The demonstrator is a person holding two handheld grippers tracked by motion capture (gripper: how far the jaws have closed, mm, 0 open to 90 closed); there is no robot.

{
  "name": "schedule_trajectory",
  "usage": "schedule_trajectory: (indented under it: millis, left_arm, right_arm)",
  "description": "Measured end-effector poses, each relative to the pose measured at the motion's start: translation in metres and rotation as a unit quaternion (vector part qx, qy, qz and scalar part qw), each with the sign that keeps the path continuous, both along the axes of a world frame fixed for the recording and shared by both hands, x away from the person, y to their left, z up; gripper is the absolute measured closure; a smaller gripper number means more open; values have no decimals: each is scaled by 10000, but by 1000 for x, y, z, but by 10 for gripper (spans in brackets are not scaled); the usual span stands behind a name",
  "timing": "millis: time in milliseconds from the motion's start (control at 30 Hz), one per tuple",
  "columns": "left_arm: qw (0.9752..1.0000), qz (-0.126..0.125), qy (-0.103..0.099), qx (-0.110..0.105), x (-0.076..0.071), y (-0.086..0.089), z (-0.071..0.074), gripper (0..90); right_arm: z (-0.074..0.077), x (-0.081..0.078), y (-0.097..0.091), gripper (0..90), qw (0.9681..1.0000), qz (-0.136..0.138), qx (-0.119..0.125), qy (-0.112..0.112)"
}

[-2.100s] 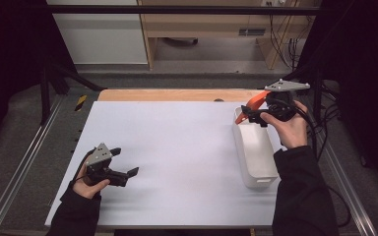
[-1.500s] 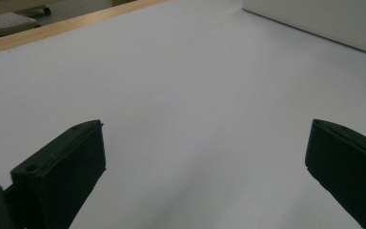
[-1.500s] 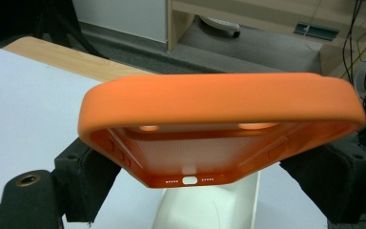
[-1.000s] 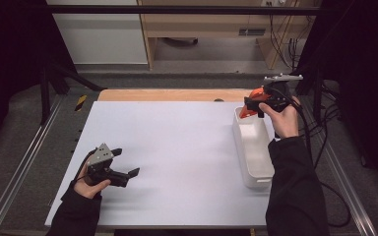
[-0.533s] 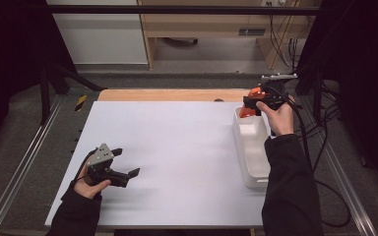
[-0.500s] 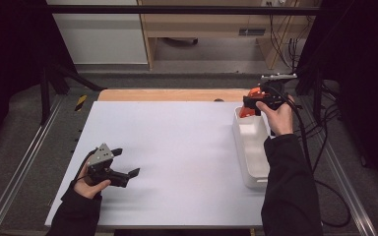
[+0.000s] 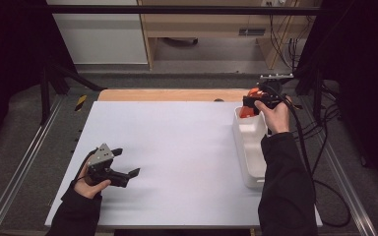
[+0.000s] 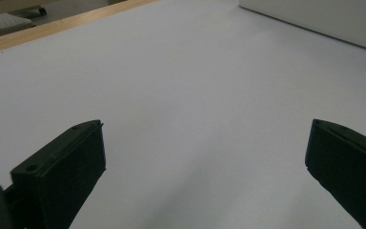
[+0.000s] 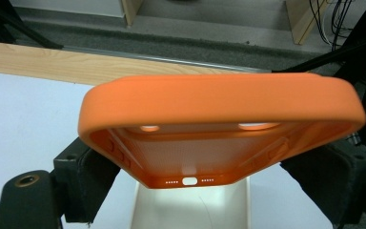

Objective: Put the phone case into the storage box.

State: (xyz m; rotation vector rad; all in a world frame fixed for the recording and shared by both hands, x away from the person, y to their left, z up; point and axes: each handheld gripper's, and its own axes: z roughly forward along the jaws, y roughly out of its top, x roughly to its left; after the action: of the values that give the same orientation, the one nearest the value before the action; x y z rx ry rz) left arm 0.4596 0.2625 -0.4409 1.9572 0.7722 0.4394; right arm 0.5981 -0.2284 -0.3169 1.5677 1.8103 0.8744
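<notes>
The right gripper (image 7: pixel 250 104) clasped an orange phone case (image 9: pixel 219 129) above the far end of a white tray (image 7: pixel 250 147). The left gripper (image 7: pixel 123 164) rested on the white table (image 7: pixel 177 147), jaws spread wide, holding nothing.

The right claw (image 7: pixel 250 104), closed on an orange phone case (image 7: pixel 246 109), has moved away from the person toward the far end of the white tray (image 7: pixel 250 162) and come down a little. Earlier it was held higher, above the tray's far right side, with the case stretched out level; now the case hangs over the tray's far end compartment.
</notes>
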Motion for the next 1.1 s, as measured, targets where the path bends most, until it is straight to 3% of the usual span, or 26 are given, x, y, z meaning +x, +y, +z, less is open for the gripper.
schedule_trajectory:
  millis: [1100]
  left_arm:
    - [10000, -42, 32, 22, 1, 0, -2, 0]
  right_arm:
    - [-35, 33, 8, 151, 9984, -332, -100, 444]
